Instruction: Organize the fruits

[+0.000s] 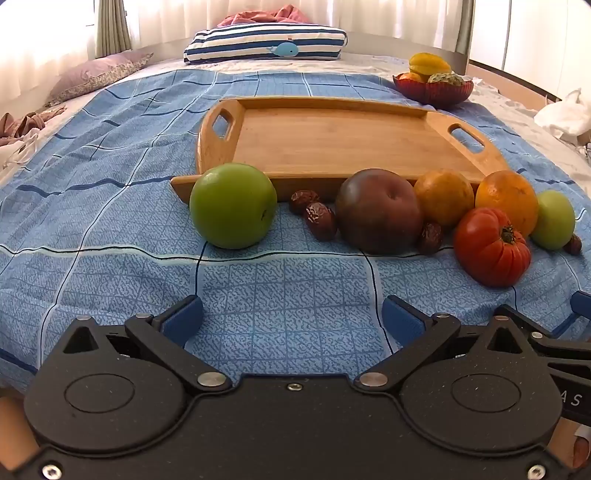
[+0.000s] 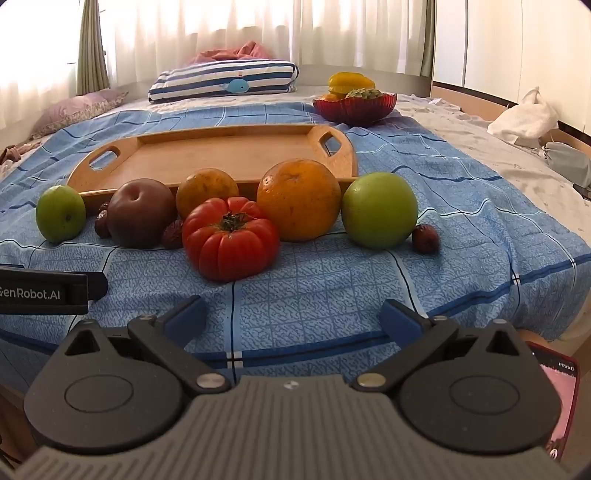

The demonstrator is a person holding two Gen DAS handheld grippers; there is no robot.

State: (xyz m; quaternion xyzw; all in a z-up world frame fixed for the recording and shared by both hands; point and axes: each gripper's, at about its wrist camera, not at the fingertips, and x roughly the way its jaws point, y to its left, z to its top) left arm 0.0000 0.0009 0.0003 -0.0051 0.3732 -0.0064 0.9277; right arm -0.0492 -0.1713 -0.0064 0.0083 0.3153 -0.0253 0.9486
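Nearest stood the left claw (image 1: 291,317), blue pads spread wide with nothing between them, over the blue checked bedcover (image 1: 110,206); the right claw (image 2: 291,317) stood equally wide and empty above the cover's near edge, with the tip of the left claw showing at its left and a phone (image 2: 561,391) with a pink screen low at its right. Beyond, a row of fruit lay on the cover along the near rim of the tray: a green apple (image 1: 232,205) at the left end, touching the rim; two dark dates (image 1: 314,212) just beside it; a dark brown-red round fruit (image 1: 378,210); a third date (image 1: 430,238) at its right foot; a dull orange (image 1: 443,197) behind; a ribbed red tomato (image 2: 231,238) foremost in the row, calyx up; a brighter orange (image 2: 299,199) behind and right of it; a second green apple (image 2: 380,210) touching that orange; and a fourth date (image 2: 425,239) at the far right end. Behind the row lay the wooden tray (image 1: 332,136), two slotted handles, holding nothing. Farther back and to the right sat a red bowl (image 2: 354,107) with yellow starfruit and other fruit in it. Farthest were a striped pillow (image 1: 266,44) with a whale, a mauve pillow (image 1: 99,74) and pale curtains (image 2: 221,22).
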